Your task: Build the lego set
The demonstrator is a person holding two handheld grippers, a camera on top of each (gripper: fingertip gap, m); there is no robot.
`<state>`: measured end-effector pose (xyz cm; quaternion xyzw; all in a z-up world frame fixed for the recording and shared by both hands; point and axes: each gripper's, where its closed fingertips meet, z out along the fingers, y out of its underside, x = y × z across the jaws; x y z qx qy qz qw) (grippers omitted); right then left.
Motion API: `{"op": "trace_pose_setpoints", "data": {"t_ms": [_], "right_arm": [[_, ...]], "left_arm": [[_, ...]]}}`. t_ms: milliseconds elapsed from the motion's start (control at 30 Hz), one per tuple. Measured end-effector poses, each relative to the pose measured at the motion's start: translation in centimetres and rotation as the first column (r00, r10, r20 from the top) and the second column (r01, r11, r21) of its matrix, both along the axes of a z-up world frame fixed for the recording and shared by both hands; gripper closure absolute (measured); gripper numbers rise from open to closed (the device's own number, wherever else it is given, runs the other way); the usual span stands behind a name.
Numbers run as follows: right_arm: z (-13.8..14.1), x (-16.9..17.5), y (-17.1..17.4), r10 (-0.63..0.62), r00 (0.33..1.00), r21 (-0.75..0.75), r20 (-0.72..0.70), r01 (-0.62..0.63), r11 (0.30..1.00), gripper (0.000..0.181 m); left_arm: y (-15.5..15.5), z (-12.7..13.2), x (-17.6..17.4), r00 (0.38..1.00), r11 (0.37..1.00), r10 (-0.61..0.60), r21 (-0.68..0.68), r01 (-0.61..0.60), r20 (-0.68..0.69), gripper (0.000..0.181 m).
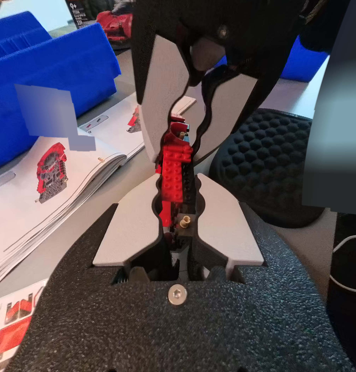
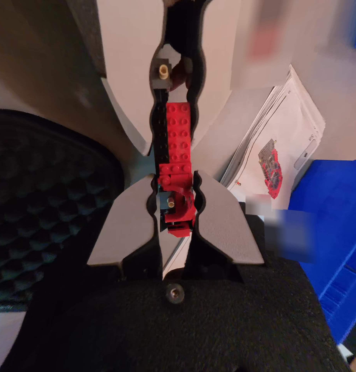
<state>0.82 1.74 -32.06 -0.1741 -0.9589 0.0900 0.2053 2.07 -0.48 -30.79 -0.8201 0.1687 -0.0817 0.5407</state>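
A long lego assembly of red studded plates, a black strip, a red wheel arch and a tan pin is held in the air between both grippers. My left gripper is shut on its near end. My right gripper reaches down from the top of the left wrist view and is shut on the far end. In the right wrist view my right gripper clamps the wheel-arch end of the assembly. The left gripper grips the end with the other tan pin.
An open instruction booklet lies on the table to the left, with blue bins behind it. A black honeycomb cushion is on the right. A red car model and a box stand at the back. A printed sheet lies near left. Left and right tips are no more than a few centimetres apart.
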Motion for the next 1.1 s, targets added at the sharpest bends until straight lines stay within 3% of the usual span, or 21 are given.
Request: {"op": "trace_pose_setpoints", "data": {"t_ms": [200, 400, 500, 733, 1100], "right_arm": [[0.1, 0.4, -0.1, 0.010, 0.981, 0.043, -0.196, -0.001, 0.999, 0.151], [0.1, 0.8, 0.4, -0.017, 0.964, 0.066, -0.266, 0.036, 0.997, 0.151], [0.3, 1.2, 0.3, -0.030, 0.975, 0.016, -0.220, 0.035, 0.999, 0.151], [0.5, 1.6, -0.1, 0.006, 0.998, -0.044, -0.067, -0.009, 0.999, 0.151], [0.5, 1.6, -0.1, -0.013, 1.000, -0.048, -0.013, 0.012, 0.999, 0.151]], "left_arm": [[-0.1, 0.0, 0.6, 0.993, 0.999, -0.011, 0.047, 0.017, -0.119, 0.152], [-0.3, 0.7, 0.6, 0.994, 0.995, -0.008, 0.099, 0.019, -0.110, 0.142], [-0.4, 0.5, 0.9, 0.990, 0.995, -0.037, 0.088, 0.050, -0.138, 0.138], [-0.1, 0.1, 0.6, 0.939, 0.992, -0.022, 0.112, 0.064, -0.343, 0.149], [-0.1, 0.6, 0.7, 0.982, 0.992, -0.029, 0.112, 0.051, -0.188, 0.151]]}}
